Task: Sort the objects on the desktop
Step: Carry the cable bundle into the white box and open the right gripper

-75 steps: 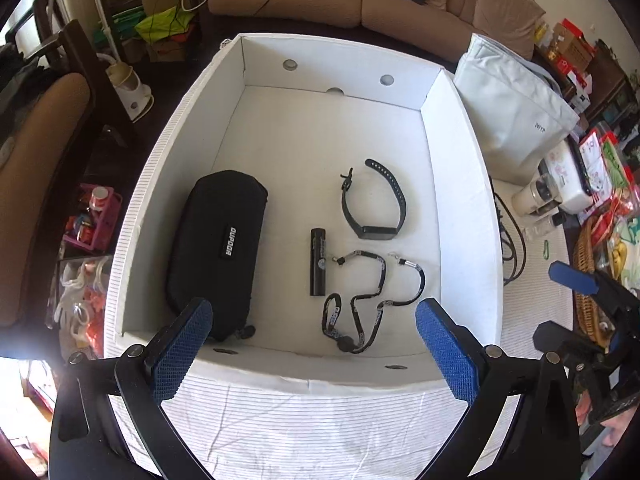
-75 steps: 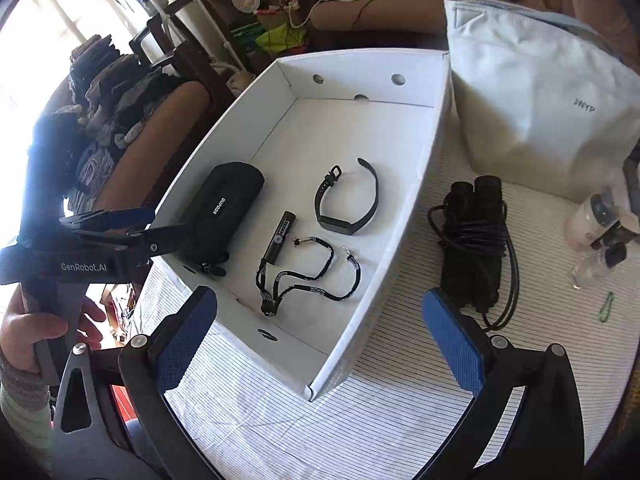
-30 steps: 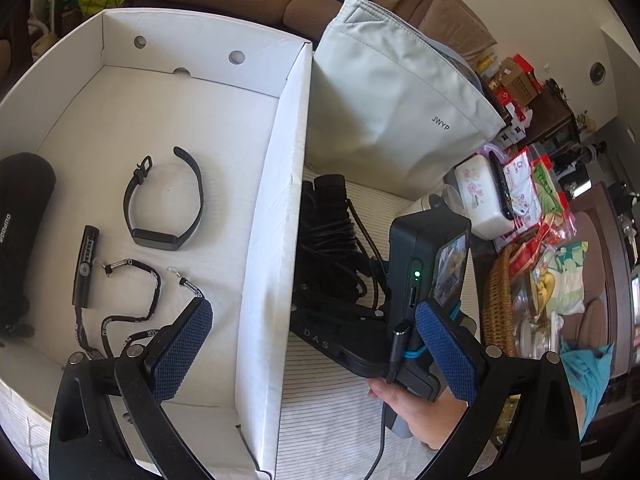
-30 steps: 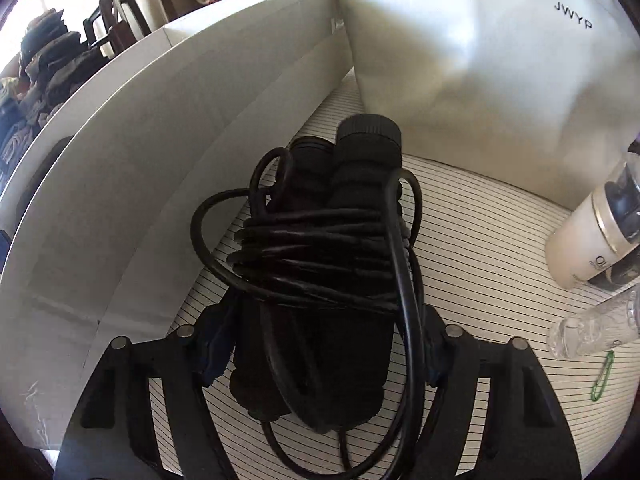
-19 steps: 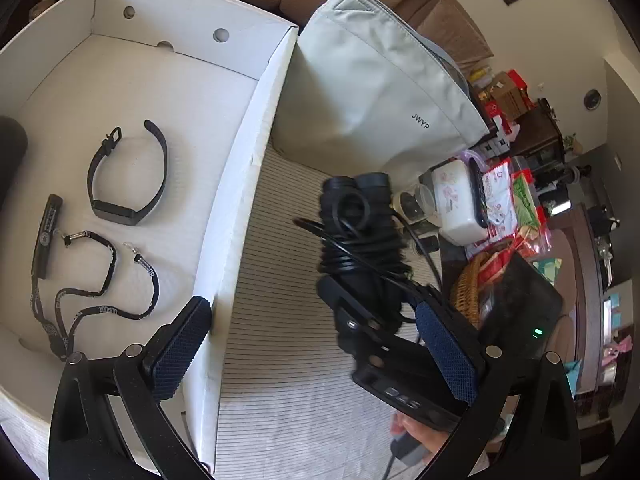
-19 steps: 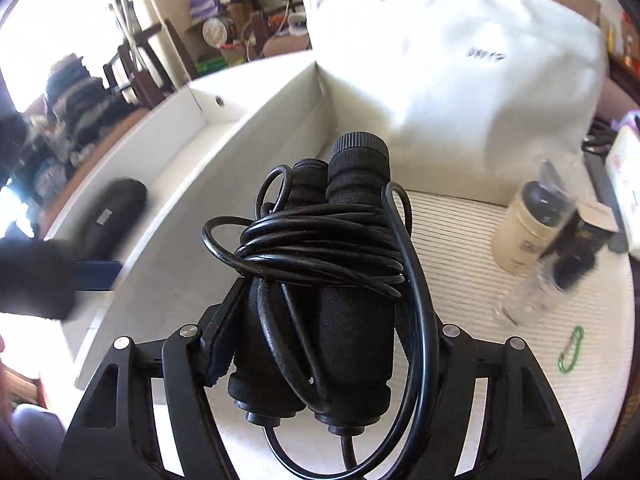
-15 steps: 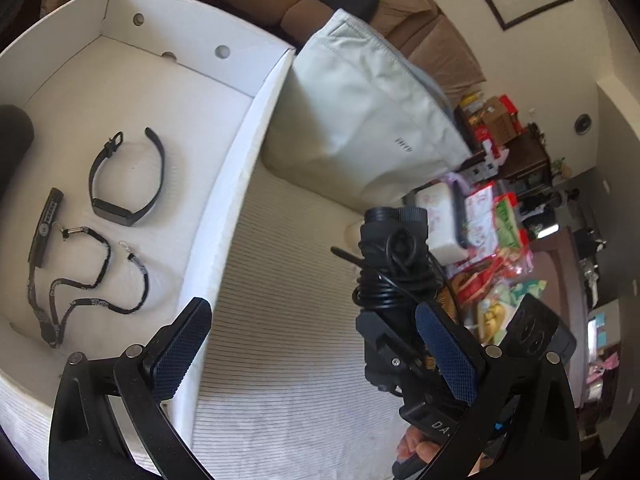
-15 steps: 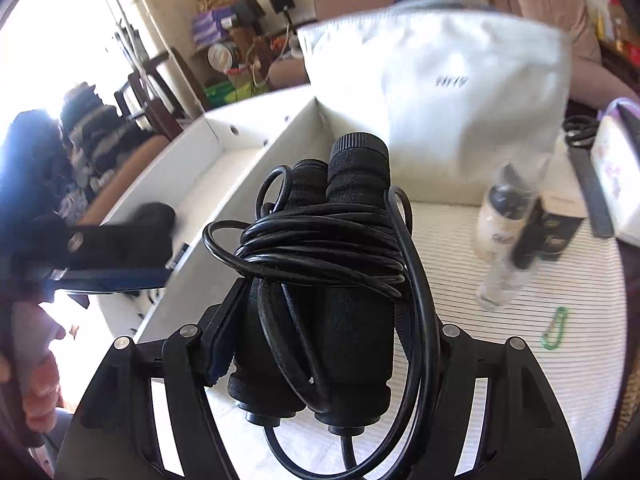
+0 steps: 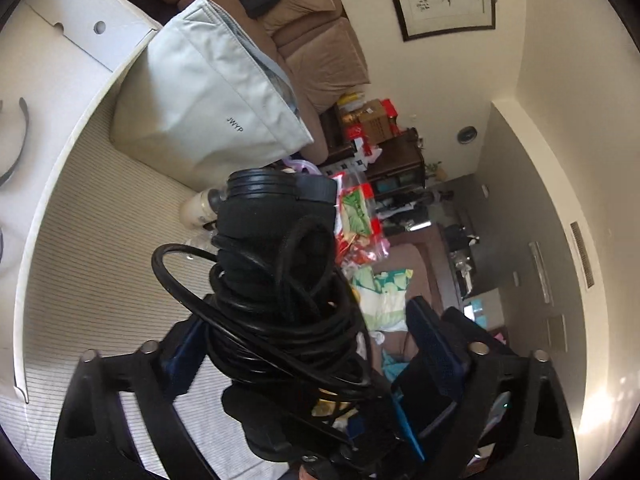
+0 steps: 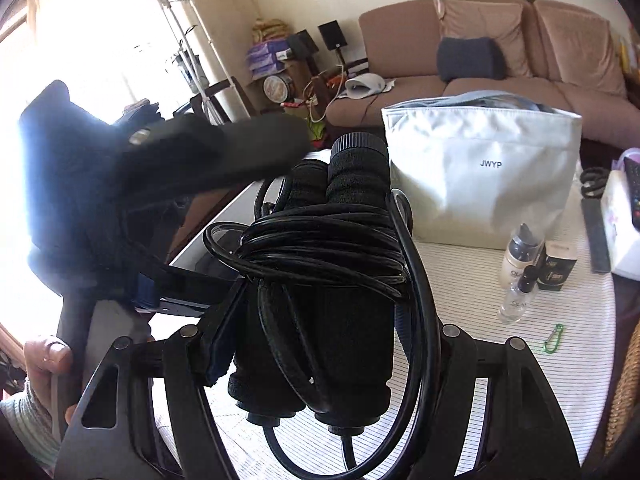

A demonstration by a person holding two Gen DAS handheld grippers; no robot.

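Black and wrapped in its own cord, the jump rope (image 10: pixel 320 280) is up in the air now, off the striped cloth (image 10: pixel 500 360) where it lay a moment ago. The right gripper (image 10: pixel 316 344) squeezes its two foam handles between the blue pads, about half open, because the bundle is fat. The left gripper (image 9: pixel 304 344) has swung over from the box (image 9: pixel 52 152) and now sits around the same bundle. Its jaws are closing, but the right pad (image 9: pixel 432 344) does not touch the rope yet. This looks like a pass from one hand to the other, so the rope can go in the box.

Only a bit of the box shows, with part of a black band (image 9: pixel 18 136) on its floor. The white bag (image 10: pixel 484 172) stands just beside the box; its inside is hidden.
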